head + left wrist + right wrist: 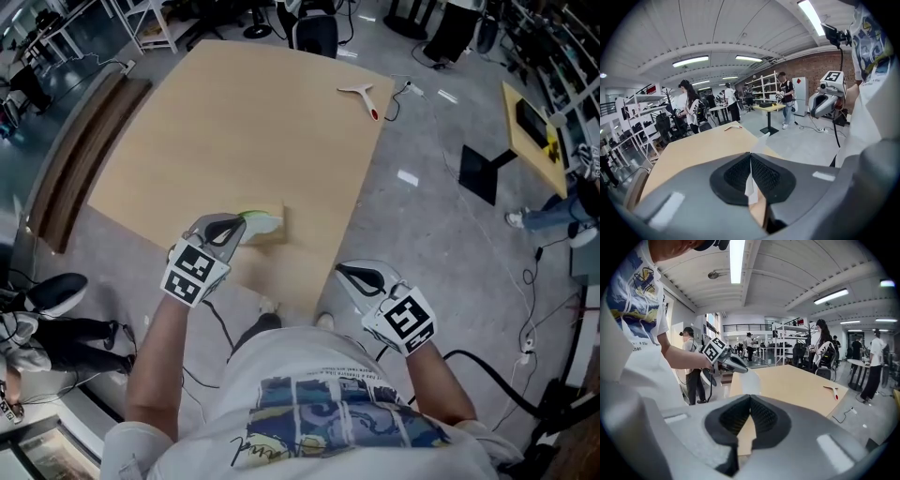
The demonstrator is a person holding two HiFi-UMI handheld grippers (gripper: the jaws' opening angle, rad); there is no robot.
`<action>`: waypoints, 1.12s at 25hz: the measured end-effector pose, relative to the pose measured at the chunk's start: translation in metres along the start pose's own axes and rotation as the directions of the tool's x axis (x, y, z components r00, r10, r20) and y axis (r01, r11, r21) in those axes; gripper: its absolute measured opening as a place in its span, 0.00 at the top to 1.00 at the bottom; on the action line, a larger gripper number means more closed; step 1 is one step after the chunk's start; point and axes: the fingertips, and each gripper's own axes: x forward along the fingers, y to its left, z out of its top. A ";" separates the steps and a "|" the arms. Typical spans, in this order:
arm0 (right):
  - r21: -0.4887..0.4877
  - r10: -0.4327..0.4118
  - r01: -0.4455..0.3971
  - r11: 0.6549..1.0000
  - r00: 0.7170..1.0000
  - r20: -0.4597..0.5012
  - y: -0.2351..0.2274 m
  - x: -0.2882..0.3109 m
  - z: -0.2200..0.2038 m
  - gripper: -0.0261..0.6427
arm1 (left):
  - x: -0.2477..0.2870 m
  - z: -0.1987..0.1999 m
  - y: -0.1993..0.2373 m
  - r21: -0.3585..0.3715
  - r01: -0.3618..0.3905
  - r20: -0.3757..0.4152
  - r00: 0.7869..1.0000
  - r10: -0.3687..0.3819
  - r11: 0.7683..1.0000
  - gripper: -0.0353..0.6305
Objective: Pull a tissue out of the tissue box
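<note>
Near the front edge of the tan table (234,122) stands a small tan tissue box (275,234), partly covered by my left gripper (239,228). That gripper is shut on a white tissue (262,223) held just above the box. In the left gripper view the tissue (749,185) is pinched between the black pads, and its tip pokes out past them. In the right gripper view it (749,380) hangs from the left gripper (736,365). My right gripper (345,272) hovers beyond the table's right edge, over the floor, shut, with nothing between its pads (764,416).
A white tool with a red tip (359,97) lies at the table's far right corner. Office chairs (314,33), a dark stand (483,173) and cables are on the grey floor around. Several people stand at shelves and desks (766,107) farther off.
</note>
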 end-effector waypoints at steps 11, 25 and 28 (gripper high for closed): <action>-0.041 0.057 -0.057 0.998 0.998 0.004 0.008 -0.013 -0.008 0.96 | -0.050 0.047 -0.049 -0.058 -0.043 0.115 0.992 0.049 0.997 0.94; -0.061 0.102 -0.101 0.993 0.995 0.009 0.017 -0.043 -0.029 0.96 | -0.074 0.066 -0.108 -0.086 -0.078 0.160 0.983 0.091 0.993 0.94; -0.064 0.102 -0.101 0.993 0.995 0.012 0.019 -0.049 -0.029 0.96 | -0.081 0.072 -0.116 -0.085 -0.082 0.166 0.982 0.096 0.993 0.94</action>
